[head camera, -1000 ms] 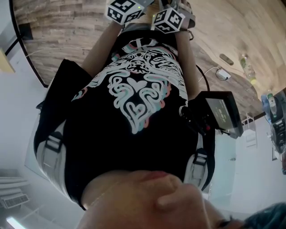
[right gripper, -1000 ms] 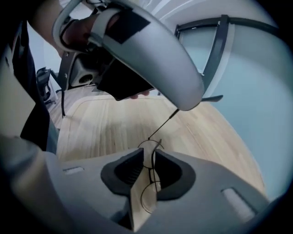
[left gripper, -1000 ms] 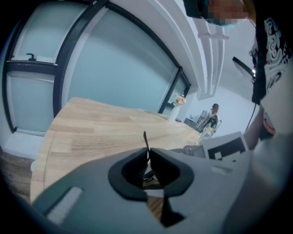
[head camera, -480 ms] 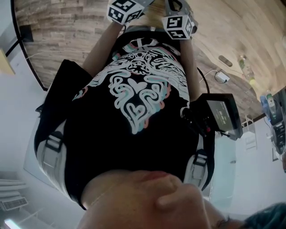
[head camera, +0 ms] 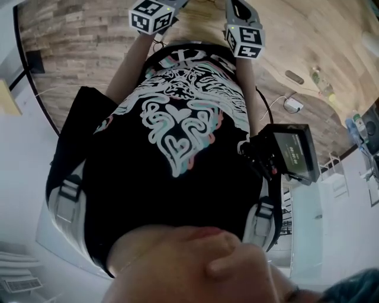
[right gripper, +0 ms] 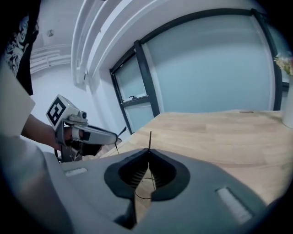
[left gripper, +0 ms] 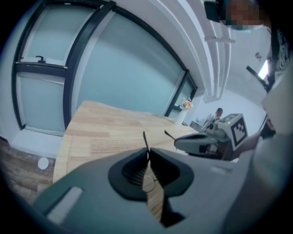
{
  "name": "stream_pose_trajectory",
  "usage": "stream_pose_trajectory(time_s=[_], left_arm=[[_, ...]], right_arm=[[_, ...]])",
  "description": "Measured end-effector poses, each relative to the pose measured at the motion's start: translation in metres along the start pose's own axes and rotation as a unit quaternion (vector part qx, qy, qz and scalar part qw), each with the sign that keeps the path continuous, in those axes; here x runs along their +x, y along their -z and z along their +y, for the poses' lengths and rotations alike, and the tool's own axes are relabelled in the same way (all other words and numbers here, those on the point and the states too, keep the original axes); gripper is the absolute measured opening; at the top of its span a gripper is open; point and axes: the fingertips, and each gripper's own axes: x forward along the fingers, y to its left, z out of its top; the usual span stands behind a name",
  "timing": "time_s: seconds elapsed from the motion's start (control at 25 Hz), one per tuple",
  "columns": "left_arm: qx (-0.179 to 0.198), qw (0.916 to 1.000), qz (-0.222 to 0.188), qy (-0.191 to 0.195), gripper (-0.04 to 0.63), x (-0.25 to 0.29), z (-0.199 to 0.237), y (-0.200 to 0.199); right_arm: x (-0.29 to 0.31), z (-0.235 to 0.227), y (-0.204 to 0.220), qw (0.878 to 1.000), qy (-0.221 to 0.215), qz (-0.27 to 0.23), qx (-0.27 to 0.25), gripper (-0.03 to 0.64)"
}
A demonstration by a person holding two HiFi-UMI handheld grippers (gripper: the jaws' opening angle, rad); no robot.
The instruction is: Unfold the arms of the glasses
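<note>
My left gripper (left gripper: 147,153) is shut on a thin dark arm of the glasses (left gripper: 144,140), whose tip sticks up past the jaws; a fine wire loop shows in the gap below. My right gripper (right gripper: 149,153) is shut on another thin dark arm (right gripper: 149,139) in the same way. Each gripper shows in the other's view: the right gripper (left gripper: 201,142) and the left gripper (right gripper: 94,135), each with a dark tip poking out. In the head view only the marker cubes (head camera: 151,15) (head camera: 246,40) show at the top; the jaws and the glasses are hidden.
A light wooden table (left gripper: 105,132) (right gripper: 219,132) lies below both grippers, with a white vase of flowers (left gripper: 183,112) at its far end. Glass partitions with dark frames stand behind. A black device (head camera: 290,152) hangs at the person's hip.
The two marker cubes have drawn apart in the head view: the left one shifted left, the right one right and slightly down.
</note>
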Motion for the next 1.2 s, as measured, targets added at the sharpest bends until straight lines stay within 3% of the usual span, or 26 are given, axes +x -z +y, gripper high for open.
stream_pose_trajectory(time_s=[0.48, 0.72, 1.04, 1.2], left_arm=[[0.002, 0.9993, -0.023, 0.029, 0.005, -0.034, -0.039, -0.016], [-0.003, 0.9988, -0.031, 0.038, 0.005, -0.02, -0.04, -0.03], [0.018, 0.9987, -0.034, 0.033, 0.005, -0.015, -0.043, -0.038], [0.063, 0.9958, -0.065, 0.012, 0.005, -0.019, -0.043, -0.051]], right_arm=[[-0.061, 0.014, -0.028, 0.999, 0.034, -0.031, 0.014, 0.008], [-0.06, 0.0, -0.03, 0.999, 0.036, -0.036, 0.015, 0.008], [-0.064, -0.009, -0.037, 0.997, 0.052, -0.051, 0.017, 0.008], [-0.068, -0.007, -0.052, 0.994, 0.06, -0.085, -0.016, 0.008]])
